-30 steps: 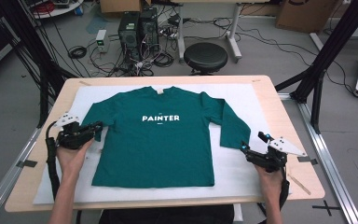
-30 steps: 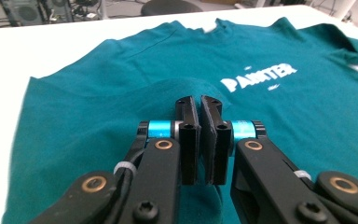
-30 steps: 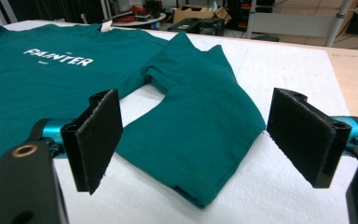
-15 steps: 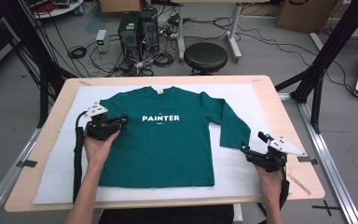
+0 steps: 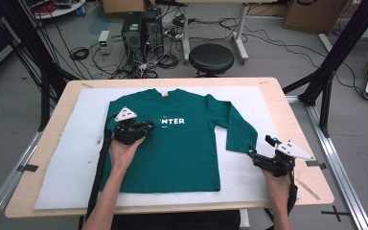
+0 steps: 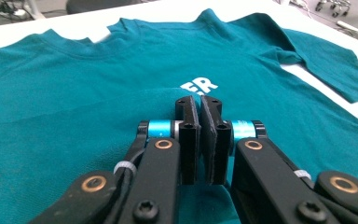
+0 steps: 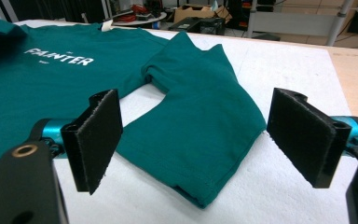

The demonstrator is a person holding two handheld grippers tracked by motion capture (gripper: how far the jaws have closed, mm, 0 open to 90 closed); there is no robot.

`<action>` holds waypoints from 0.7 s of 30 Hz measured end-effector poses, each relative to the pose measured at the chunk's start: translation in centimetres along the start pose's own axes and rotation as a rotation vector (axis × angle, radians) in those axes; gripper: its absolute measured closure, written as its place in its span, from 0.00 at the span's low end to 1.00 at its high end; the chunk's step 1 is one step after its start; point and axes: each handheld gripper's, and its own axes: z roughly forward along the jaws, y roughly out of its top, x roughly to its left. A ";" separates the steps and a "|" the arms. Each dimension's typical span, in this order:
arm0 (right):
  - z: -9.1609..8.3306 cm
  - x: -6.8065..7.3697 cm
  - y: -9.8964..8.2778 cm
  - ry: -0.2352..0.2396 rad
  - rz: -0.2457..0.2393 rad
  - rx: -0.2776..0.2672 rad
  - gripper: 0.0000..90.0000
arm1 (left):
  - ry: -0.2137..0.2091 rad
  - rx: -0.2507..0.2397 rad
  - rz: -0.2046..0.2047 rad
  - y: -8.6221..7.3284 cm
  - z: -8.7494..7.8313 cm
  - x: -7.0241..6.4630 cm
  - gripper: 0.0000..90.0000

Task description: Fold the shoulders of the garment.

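A teal long-sleeved shirt [image 5: 191,148] with white lettering lies flat on a white pad [image 5: 76,143]. My left gripper [image 5: 147,128] hovers over the shirt's chest, shut on the shirt's left sleeve, which is drawn across the body and covers part of the lettering. In the left gripper view the jaws [image 6: 198,106] are pressed together with teal cloth [image 6: 121,107] bunched under them. My right gripper [image 5: 252,154] rests open on the pad beside the right sleeve's cuff [image 5: 237,141]. In the right gripper view the cuff [image 7: 200,140] lies between and ahead of the wide-apart pads [image 7: 98,135].
The pad covers a wooden table [image 5: 297,124]. Beyond the far edge stand a black stool [image 5: 211,58], computer towers [image 5: 139,28] and floor cables. Black frame legs [image 5: 335,57] rise at the right.
My left gripper has travelled right and slightly up, from the shirt's left edge to over its chest, dragging the left sleeve across the body. The right gripper has stayed put.
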 end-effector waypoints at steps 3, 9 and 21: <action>0.0 0.0 0.0 -0.001 0.001 0.001 0.21 | -0.019 0.003 0.013 0.1 0.5 -0.8 0.95; 0.0 0.0 0.0 0.000 0.002 0.001 0.21 | -0.047 0.010 0.039 0.4 1.8 -2.4 0.95; 0.0 0.0 0.0 0.000 0.003 0.002 0.21 | -0.108 0.020 0.058 0.6 4.0 -4.8 0.95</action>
